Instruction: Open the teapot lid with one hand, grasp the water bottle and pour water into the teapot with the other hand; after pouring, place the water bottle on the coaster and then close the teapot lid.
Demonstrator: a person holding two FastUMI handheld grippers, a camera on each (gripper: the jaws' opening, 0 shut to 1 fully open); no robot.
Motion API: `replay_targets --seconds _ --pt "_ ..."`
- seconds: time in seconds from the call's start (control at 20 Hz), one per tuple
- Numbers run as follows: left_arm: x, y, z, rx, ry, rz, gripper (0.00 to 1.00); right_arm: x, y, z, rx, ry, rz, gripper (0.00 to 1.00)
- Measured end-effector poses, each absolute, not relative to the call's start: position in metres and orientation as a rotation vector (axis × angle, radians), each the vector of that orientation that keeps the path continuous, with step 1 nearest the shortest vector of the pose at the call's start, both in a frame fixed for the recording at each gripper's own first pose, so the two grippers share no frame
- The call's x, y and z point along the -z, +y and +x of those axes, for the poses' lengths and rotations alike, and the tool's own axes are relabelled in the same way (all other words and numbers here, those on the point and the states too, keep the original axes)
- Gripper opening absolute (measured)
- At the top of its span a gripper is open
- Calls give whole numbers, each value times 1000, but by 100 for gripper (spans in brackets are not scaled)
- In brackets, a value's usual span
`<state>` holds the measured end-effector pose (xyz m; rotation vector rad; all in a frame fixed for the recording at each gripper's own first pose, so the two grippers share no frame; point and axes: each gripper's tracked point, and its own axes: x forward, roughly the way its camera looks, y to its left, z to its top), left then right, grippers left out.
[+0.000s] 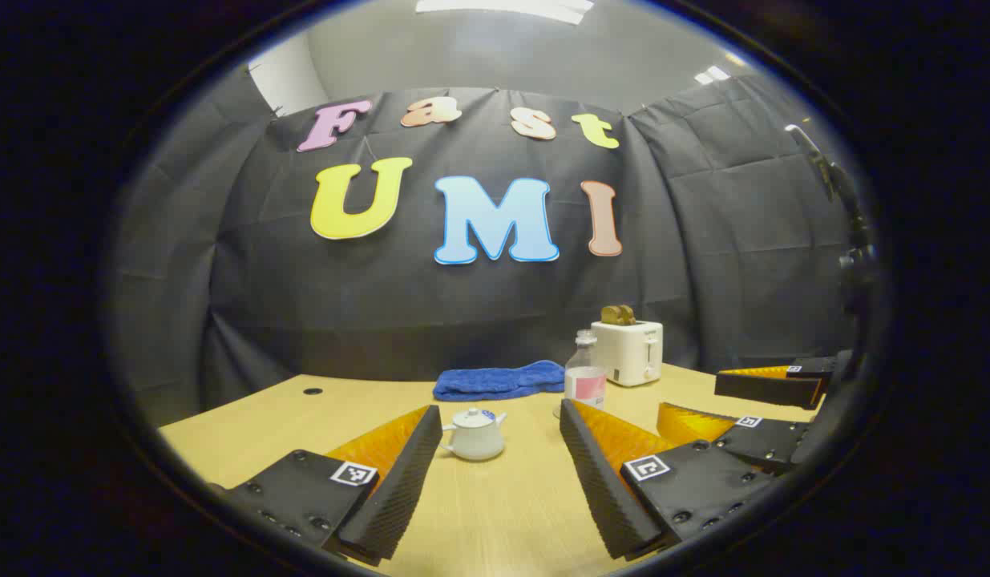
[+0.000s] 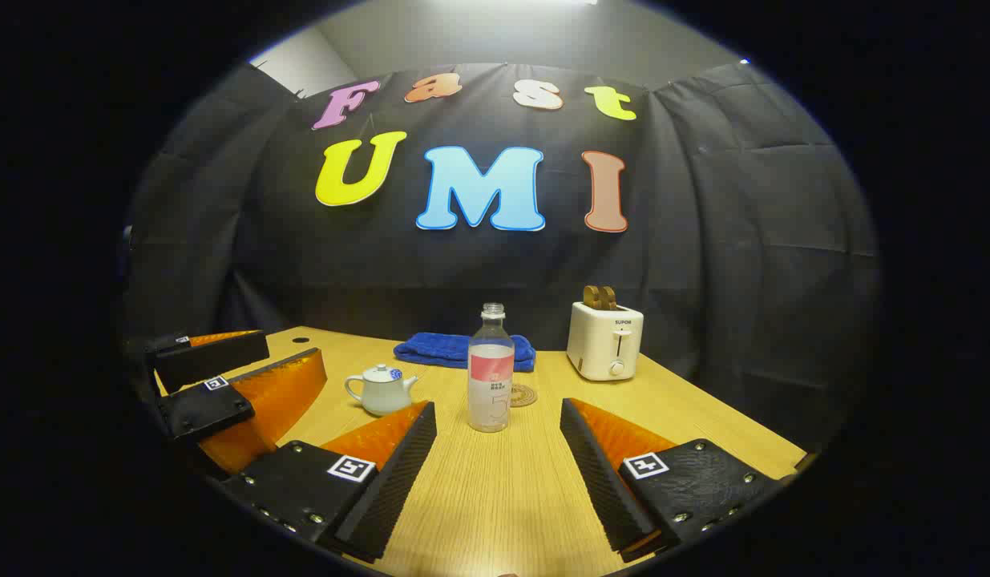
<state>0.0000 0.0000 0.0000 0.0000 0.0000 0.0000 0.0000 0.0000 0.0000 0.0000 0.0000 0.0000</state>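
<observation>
Black cloth closes off the back of the booth, and in front of it a pale wooden table (image 2: pixel 495 497) carries everything the task needs. Nothing in the task looks started. The teapot (image 1: pixel 474 435) stands upright toward the left of the table with its lid (image 1: pixel 475 415) seated on top, and in the left gripper view it sits straight ahead of the left gripper (image 1: pixel 495 473), whose fingers are spread wide with nothing between them and well short of the pot. The water bottle (image 2: pixel 490 369) stands upright on the bare table near the middle, apparently uncapped, with the coaster (image 2: pixel 523 394) lying just behind it and to its right; the bottle is not on the coaster. The right gripper (image 2: pixel 499 473) is lined up on the bottle, its fingers likewise apart and empty, with clear table between their tips and the bottle. Further back lie a folded blue towel (image 2: pixel 442 351) and a white toaster (image 2: pixel 605 340) with something brown in its slots; neither belongs to the job. Judged from how things stand, every step remains: lifting the lid, taking the bottle, pouring, setting the bottle on the coaster and putting the lid back. The aim of each gripper suggests the left will take the lid and the right the bottle.
</observation>
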Motion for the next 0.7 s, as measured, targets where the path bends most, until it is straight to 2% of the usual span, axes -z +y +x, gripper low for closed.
replay_targets --seconds 0.7 --pt "-4 -1 -9 -17 -8 0 100 -7 14 -5 -16 -12 -70 97"
